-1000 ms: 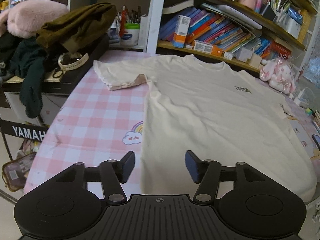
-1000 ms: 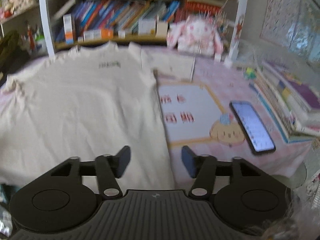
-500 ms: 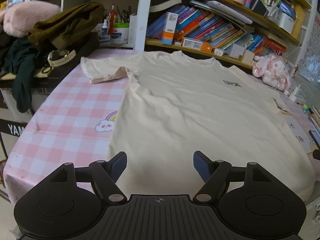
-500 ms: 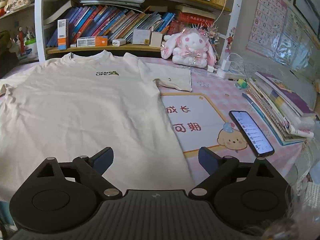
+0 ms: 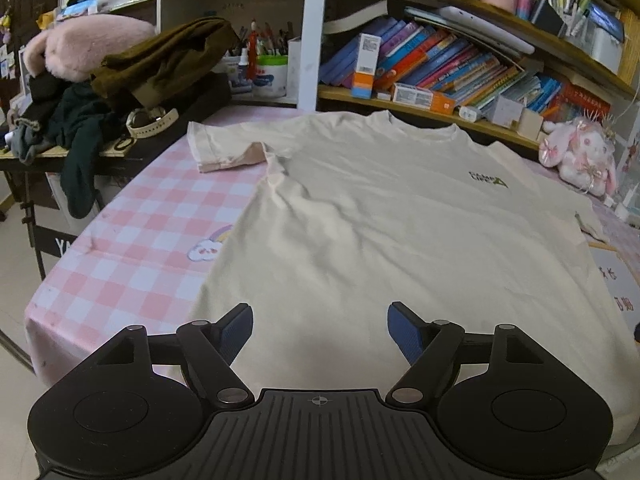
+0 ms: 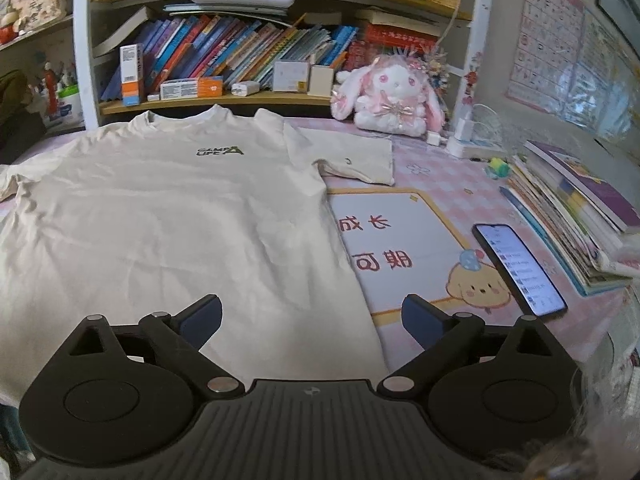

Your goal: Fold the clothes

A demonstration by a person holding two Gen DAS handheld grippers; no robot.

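A cream T-shirt (image 5: 380,232) lies flat and face up on the pink checked tablecloth (image 5: 136,248), its long axis running from the hem nearest the cameras to the collar at 12 o'clock, toward the bookshelf (image 6: 224,60). Its chest print reads "CAMP LIFE". At 3 o'clock of the shirt, a mat (image 6: 404,248) carries Chinese characters, with a lit phone (image 6: 518,268) beyond it. The left gripper (image 5: 320,326) and right gripper (image 6: 312,316) both hover over the hem with fingers spread wide, holding nothing.
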